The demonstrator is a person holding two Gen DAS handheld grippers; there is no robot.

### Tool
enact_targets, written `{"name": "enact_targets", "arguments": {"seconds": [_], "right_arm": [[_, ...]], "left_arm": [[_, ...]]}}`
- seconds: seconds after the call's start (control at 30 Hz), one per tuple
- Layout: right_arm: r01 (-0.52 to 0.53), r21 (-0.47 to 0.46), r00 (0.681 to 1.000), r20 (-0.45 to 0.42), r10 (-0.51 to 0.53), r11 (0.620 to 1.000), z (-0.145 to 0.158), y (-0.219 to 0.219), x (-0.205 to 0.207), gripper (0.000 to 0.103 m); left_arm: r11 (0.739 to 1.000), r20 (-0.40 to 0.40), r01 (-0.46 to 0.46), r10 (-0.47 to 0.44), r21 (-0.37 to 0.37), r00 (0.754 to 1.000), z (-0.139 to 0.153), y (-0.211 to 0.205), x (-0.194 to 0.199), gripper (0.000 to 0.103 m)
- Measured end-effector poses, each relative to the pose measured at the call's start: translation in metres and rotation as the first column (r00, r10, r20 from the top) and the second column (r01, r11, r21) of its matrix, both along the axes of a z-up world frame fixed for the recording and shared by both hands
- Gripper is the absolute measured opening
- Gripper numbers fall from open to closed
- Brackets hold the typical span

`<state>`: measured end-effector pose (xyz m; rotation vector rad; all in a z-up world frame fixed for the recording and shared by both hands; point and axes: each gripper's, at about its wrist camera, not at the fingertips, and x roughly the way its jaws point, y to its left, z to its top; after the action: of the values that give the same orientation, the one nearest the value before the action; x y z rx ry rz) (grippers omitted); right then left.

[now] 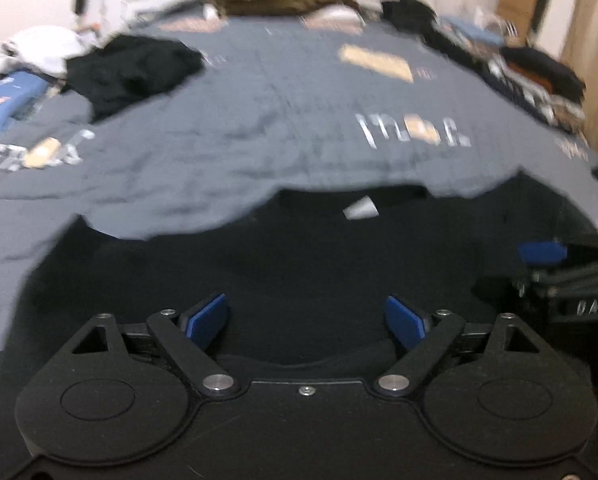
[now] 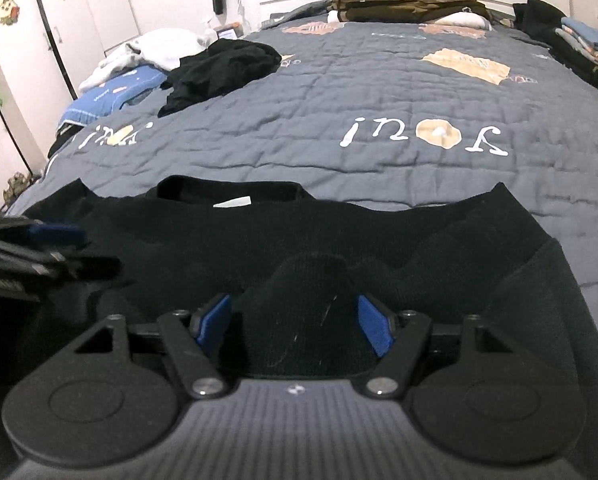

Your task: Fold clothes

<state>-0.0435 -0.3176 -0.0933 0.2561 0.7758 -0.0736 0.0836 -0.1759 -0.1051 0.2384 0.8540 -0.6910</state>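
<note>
One black sweater (image 2: 227,240) lies flat on the bed (image 2: 339,92), white tag showing; left gripper (image 1: 305,320) spread empty, right gripper (image 2: 295,326) fingers straddle a fold, unpinched

The black sweater (image 2: 227,240) is matt ribbed knit cloth with a white paper-like label (image 2: 232,202), lying on a grey quilted, stitched cloth bedspread (image 2: 299,92).

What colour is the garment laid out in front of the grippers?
Black, with a white neck label; the garment shows best in the right wrist view.
</note>
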Motion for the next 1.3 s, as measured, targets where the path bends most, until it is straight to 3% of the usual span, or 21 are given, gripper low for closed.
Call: {"name": "enact_targets", "arguments": {"seconds": [0.07, 0.1, 0.13, 0.17, 0.2, 0.23, 0.33, 0.47, 0.67, 0.8, 0.97, 1.07, 1.17, 1.23, 1.3], "right_arm": [[-0.001, -0.002, 1.0, 0.008, 0.001, 1.0, -0.002, 0.001, -0.001, 0.069], [-0.002, -0.007, 1.0, 0.009, 0.002, 1.0, -0.003, 0.001, -0.001, 0.065], [-0.001, -0.01, 1.0, 0.012, 0.001, 1.0, -0.003, 0.002, -0.002, 0.058], [0.003, -0.013, 1.0, 0.013, -0.003, 1.0, -0.003, 0.002, -0.002, 0.051], [0.013, -0.013, 1.0, 0.013, -0.013, 1.0, -0.003, 0.001, -0.002, 0.035], [0.02, -0.002, 1.0, 0.015, -0.02, 1.0, -0.002, -0.001, -0.003, 0.025], [0.029, 0.07, 0.999, 0.032, -0.031, 0.997, 0.003, -0.011, -0.006, 0.013], [0.058, 0.187, 0.989, 0.121, -0.081, 0.981, 0.019, -0.024, -0.015, 0.006], [0.106, 0.202, 0.937, 0.307, -0.165, 0.974, 0.056, -0.039, -0.027, 0.005], [0.106, 0.147, 0.937, 0.317, -0.148, 0.983, 0.057, -0.044, -0.005, 0.005], [0.093, 0.13, 0.978, 0.174, -0.115, 0.987, 0.022, -0.049, 0.022, 0.007], [0.092, 0.139, 0.99, 0.09, -0.106, 0.986, 0.003, -0.05, 0.028, 0.009], [0.076, 0.151, 0.991, 0.098, -0.092, 0.986, 0.016, -0.051, 0.024, 0.015], [0.072, 0.155, 0.987, 0.133, -0.093, 0.985, 0.033, -0.055, 0.015, 0.027], [0.09, 0.124, 0.982, 0.156, -0.109, 0.988, 0.05, -0.056, 0.004, 0.039]], "left_arm": [[0.999, -0.004, 0.02, -0.02, 0.034, 1.0, -0.011, -0.003, -0.002, 0.084], [0.999, -0.001, 0.024, -0.024, 0.032, 1.0, -0.015, -0.002, -0.003, 0.078], [0.999, -0.003, 0.033, -0.033, 0.016, 0.999, -0.017, 0.0, -0.004, 0.061], [0.999, -0.015, 0.049, -0.049, -0.007, 0.999, -0.017, 0.003, -0.005, 0.051], [0.998, -0.029, 0.057, -0.058, -0.031, 0.998, -0.017, 0.005, -0.004, 0.028], [0.997, -0.049, 0.049, -0.052, -0.059, 0.997, -0.015, 0.007, -0.003, 0.02], [0.994, -0.046, 0.03, -0.035, -0.109, 0.998, -0.009, 0.013, -0.003, 0.007], [0.981, 0.009, 0.018, -0.017, -0.194, 1.0, 0.002, 0.021, -0.004, 0.006], [0.942, 0.127, 0.018, 0.026, -0.334, 0.992, 0.04, 0.022, 0.0, 0.003], [0.953, 0.156, 0.012, 0.037, -0.304, 0.987, 0.042, 0.003, 0.009, 0.003], [0.979, 0.022, -0.049, 0.054, -0.2, 0.998, 0.002, -0.012, 0.032, 0.007], [0.982, -0.006, -0.08, 0.08, -0.17, 0.997, -0.004, -0.005, 0.036, 0.025], [0.975, 0.038, -0.109, 0.119, -0.195, 0.992, 0.017, 0.016, 0.037, 0.044], [0.966, 0.075, -0.14, 0.16, -0.219, 0.984, 0.033, 0.037, 0.036, 0.054], [0.96, 0.123, -0.17, 0.2, -0.222, 0.972, 0.045, 0.058, 0.032, 0.056]]}}
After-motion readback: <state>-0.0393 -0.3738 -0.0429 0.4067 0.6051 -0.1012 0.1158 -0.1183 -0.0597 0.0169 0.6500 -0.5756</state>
